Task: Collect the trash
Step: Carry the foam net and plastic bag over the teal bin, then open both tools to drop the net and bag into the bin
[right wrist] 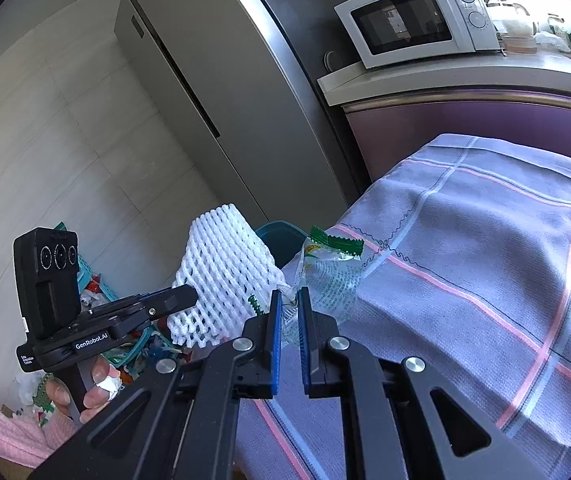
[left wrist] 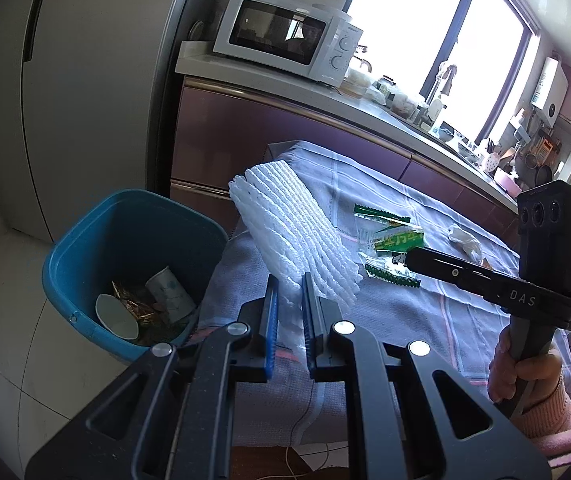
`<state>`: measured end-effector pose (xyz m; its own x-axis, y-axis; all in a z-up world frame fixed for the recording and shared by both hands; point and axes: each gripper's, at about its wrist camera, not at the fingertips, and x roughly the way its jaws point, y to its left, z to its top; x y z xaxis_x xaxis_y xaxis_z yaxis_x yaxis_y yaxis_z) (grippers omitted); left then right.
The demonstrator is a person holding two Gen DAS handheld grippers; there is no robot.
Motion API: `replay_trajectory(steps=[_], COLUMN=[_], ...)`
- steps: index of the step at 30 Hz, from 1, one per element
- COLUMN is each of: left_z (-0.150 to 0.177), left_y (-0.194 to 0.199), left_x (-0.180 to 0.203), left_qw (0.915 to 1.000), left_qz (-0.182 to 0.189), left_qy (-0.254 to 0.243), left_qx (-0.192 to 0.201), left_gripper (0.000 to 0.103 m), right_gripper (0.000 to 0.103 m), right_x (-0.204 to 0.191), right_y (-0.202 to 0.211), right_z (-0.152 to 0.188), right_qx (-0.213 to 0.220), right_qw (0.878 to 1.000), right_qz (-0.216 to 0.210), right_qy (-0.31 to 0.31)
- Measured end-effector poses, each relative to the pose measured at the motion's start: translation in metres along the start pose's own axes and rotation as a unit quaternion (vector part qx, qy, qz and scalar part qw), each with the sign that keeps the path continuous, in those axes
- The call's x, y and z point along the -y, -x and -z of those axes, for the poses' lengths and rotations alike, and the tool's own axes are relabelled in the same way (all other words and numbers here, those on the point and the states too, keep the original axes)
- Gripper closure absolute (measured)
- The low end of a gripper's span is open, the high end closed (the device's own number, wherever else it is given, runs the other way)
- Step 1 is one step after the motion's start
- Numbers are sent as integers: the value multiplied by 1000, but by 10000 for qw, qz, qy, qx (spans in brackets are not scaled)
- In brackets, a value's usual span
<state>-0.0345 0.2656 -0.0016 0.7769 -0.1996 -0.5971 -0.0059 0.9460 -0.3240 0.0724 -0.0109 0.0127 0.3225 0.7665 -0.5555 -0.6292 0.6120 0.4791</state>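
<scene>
The white foam net point(left wrist: 289, 236) is a ribbed mesh sleeve, pinched at its near end and raised off the cloth, its far end pointing to 11 o'clock. The clear wrapper point(right wrist: 327, 276), green zigzag-edged with printed text, is nipped at its corner and hangs crumpled just beside the net at 3 o'clock. The blue bin point(left wrist: 85, 240) stands open at 9 o'clock, holding paper cups point(left wrist: 167, 290).
</scene>
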Motion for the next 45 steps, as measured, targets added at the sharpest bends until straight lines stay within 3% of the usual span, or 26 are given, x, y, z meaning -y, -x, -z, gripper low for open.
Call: replay_trajectory(steps=[20,32,45], left_z=[-12,-6,-1], left_y=[23,6,-15], left_x=[-60,-93,-104], left_qw=[9964,9924,9883], left_qz=[-655,-989,-1285], left_qy=[432,725,825], left_qx=[308,99,-64], left_gripper=[92,91,91], right_gripper=[96,96,96], right_x=[-38,-52,-63], right_y=[-56,-91,-126], right_z=[-22,-26,-34], right_qx=[-390,-698,-1061], right_qw=[9979,9950,9909], right_qz=[-259,-262,-170], right_qy=[443,668,811])
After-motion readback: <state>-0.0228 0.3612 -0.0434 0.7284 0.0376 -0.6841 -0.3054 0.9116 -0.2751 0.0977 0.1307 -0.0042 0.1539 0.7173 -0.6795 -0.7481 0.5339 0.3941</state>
